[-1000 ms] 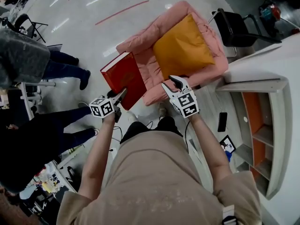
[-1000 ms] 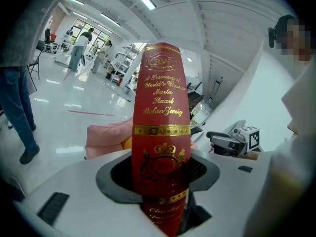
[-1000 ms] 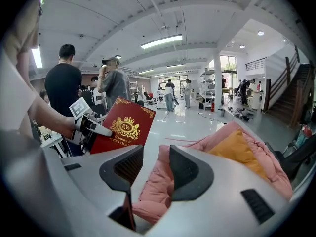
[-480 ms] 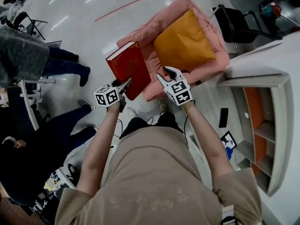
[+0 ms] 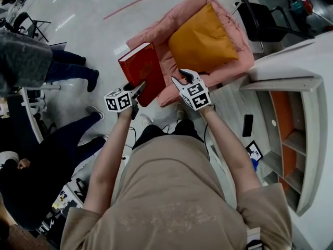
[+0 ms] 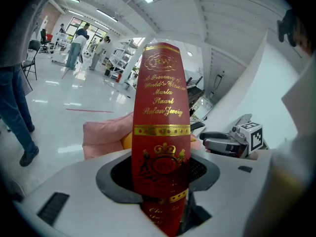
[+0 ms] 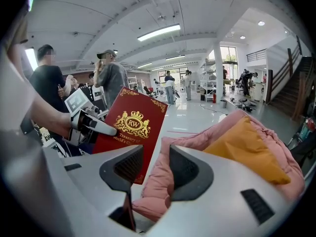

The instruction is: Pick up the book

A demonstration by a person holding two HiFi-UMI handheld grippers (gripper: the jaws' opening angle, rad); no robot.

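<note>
The scene is viewed steeply downward from the head. Both gripper views are aimed closely along their jaws; the red gold-stamped hardcover book (image 5: 139,69) and, seemingly, the pink padded armchair (image 5: 156,31) are shared.

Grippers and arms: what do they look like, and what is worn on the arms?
Both the left gripper and the right gripper have pale grey bodies, dark ribbed pads and a white cube with black square markers. The person wears a beige short-sleeved shirt; the forearms are bare.
</note>
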